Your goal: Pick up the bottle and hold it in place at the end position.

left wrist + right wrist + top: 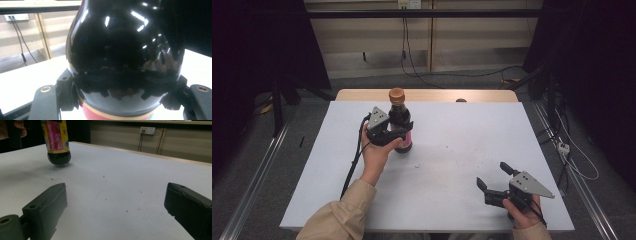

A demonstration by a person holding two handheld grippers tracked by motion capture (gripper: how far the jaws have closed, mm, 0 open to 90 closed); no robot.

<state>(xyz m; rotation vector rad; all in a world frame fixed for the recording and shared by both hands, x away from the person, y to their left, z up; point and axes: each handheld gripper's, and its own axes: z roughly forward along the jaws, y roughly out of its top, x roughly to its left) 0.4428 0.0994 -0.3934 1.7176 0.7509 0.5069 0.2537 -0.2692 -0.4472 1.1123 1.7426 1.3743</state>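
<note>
Fingers (pixel 63 93) of the left gripper (pixel 387 131) are clamping round the dark bottle (pixel 400 120), one finger on each side of its glossy black belly, w/ the pink-and-cream label band sitting just below the grip in the left gripper view. Bottle is standing upright between those fingers, its brown cap (pixel 396 94) rising above them, and its base looks to be resting on the bench (pixel 462 150), though contact isn't certain in the right gripper view, where the rounded bottom is sitting over a small shadow. Left hand (pixel 377 152) is wrapping the gripper body from below, beige sleeve (pixel 339 215) trailing toward the near edge, black cable (pixel 354 162) hanging down beside the wrist. Right gripper (pixel 496 181) is sitting well apart from the bottle, near the bench's near right corner, its fingers (pixel 45 210) spread wide w/ nothing between them but bare white bench top. Grey three-cornered plate (pixel 532 184) is topping that gripper, right hand (pixel 523 212) holding it from behind. Bottle is lying far ahead and to the left of the right fingers in that view, label facing the camera. A few dark specks (pixel 56 179) are dotting the bench btw the bottle and those fingers.
</note>
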